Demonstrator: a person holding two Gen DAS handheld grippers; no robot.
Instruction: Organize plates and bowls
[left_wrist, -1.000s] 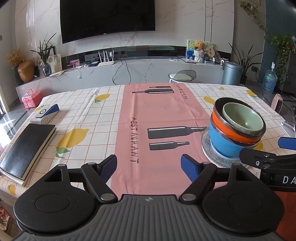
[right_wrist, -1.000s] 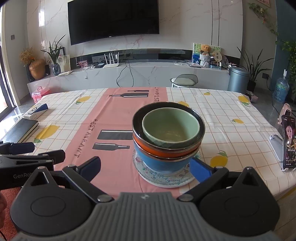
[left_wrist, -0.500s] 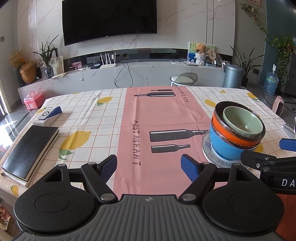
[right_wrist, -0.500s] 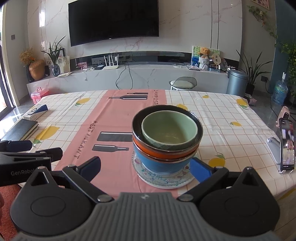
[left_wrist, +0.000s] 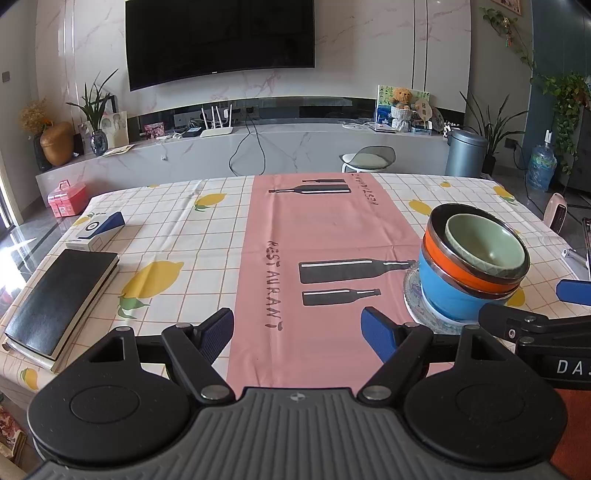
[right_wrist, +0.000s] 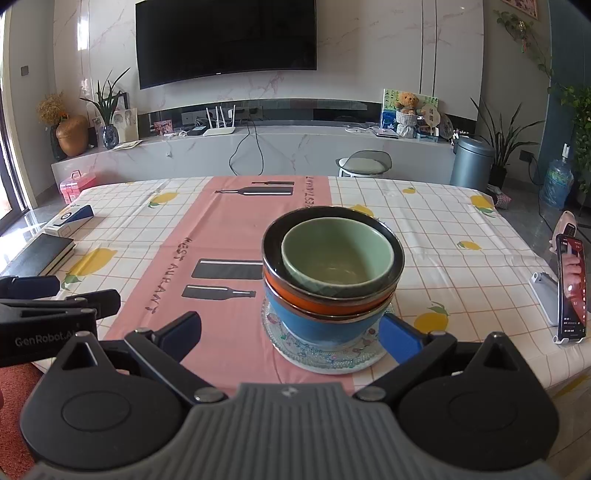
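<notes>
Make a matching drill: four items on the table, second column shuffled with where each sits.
Items:
1. green bowl
2. blue bowl
3. patterned plate
4. black notebook

Places:
A. under the whole stack, on the tablecloth
B. top of the stack, nested inside
C. left edge of the table
D. lowest bowl, sitting on the plate

Pairs: 1-B, 2-D, 3-A, 4-C

Both wrist views face the TV wall (left_wrist: 221, 37) from the table's near edge, sharing the bowl stack (right_wrist: 332, 280).
</notes>
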